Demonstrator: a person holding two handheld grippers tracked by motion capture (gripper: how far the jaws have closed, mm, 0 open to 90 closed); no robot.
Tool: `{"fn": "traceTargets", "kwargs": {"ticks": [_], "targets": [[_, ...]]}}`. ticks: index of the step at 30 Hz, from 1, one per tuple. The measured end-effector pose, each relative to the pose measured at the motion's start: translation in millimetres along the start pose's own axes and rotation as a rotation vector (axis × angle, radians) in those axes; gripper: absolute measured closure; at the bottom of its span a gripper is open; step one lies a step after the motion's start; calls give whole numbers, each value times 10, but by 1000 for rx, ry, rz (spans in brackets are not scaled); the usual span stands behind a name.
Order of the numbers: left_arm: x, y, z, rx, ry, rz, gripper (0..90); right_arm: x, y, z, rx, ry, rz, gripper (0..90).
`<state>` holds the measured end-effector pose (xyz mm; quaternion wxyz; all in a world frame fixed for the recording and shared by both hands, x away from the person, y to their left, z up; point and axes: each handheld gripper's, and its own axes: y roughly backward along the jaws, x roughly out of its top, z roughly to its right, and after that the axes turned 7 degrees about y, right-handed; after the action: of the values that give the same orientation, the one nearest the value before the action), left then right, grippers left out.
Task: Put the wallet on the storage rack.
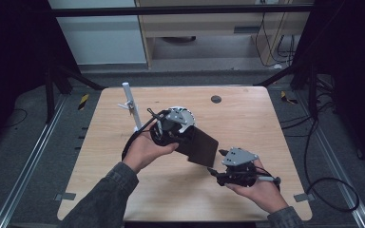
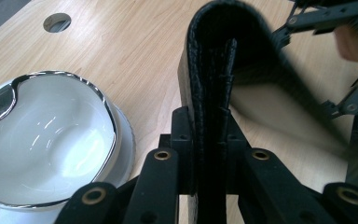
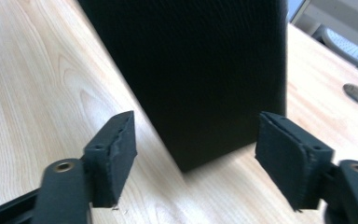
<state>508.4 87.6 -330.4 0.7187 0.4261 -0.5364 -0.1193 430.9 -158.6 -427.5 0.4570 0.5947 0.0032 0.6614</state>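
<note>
A black leather wallet (image 1: 204,147) hangs just above the wooden table (image 1: 247,123), near its middle. My left gripper (image 1: 186,137) is shut on it. In the left gripper view the jaws pinch the wallet's folded edge (image 2: 209,70), and the left gripper (image 2: 208,135) holds it upright. My right gripper (image 1: 217,161) sits at the wallet's lower right corner. In the right gripper view the right gripper (image 3: 196,149) stands open, its pads on either side of the wallet's near corner (image 3: 196,60) and clear of it.
A white bowl with a silver rim (image 2: 46,140) stands on the table beside and below the left gripper (image 1: 183,111). A white post with a clip (image 1: 130,102) stands at the back left. A round hole (image 1: 216,99) lies near the table's far edge.
</note>
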Motion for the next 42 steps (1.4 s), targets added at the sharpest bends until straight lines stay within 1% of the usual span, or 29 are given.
{"fn": "traceTargets", "kwargs": {"ticks": [1,2,4,6,7,9,11,12,14,16,20,21,22,24,28,29,32,36,38,41,42], "targets": [[-5,9,-2,1,1,-2,804,-24,-11,0,2,-10,-5,252],[-11,19,-8,11,-2,-5,804,-50,-24,4,3,-18,-6,241],[-30,39,-30,8,8,-1,804,-96,-46,12,1,-33,-11,214],[-48,61,-51,3,20,10,803,-152,-73,26,2,-58,-25,181],[-51,72,-58,5,20,10,803,-187,-93,41,0,-74,-34,163],[-58,100,-74,14,24,13,803,-248,-126,67,-6,-100,-47,136],[-58,127,-87,19,29,15,803,-312,-164,104,-17,-140,-74,95],[-57,141,-93,16,32,18,803,-344,-177,119,-24,-160,-82,89],[-47,179,-97,13,36,23,803,-398,-191,140,-42,-184,-87,73],[-32,215,-95,16,35,26,803,-464,-202,161,-60,-212,-84,63],[20,317,-102,31,34,34,803,-562,-207,198,-95,-236,-88,49],[33,339,-104,34,33,36,803,-601,-205,214,-114,-252,-80,51],[43,354,-104,36,33,37,803,-633,-204,224,-120,-278,-73,53],[73,397,-104,41,26,35,803,-677,-201,232,-130,-304,-72,55],[105,455,-108,47,26,42,803,-733,-194,234,-133,-308,-75,54],[113,470,-111,49,26,41,803,-741,-194,231,-137,-316,-83,54],[127,502,-116,57,25,38,803,-771,-193,247,-155,-318,-89,55],[147,561,-136,66,33,49,803,-783,-172,252,-167,-332,-92,57],[155,599,-153,70,37,55,803,-797,-168,259,-175,-326,-96,58],[165,656,-171,81,46,60,803,-810,-161,261,-184,-338,-105,61],[170,677,-180,84,45,62,803,-818,-160,269,-193,-335,-110,61]]}}
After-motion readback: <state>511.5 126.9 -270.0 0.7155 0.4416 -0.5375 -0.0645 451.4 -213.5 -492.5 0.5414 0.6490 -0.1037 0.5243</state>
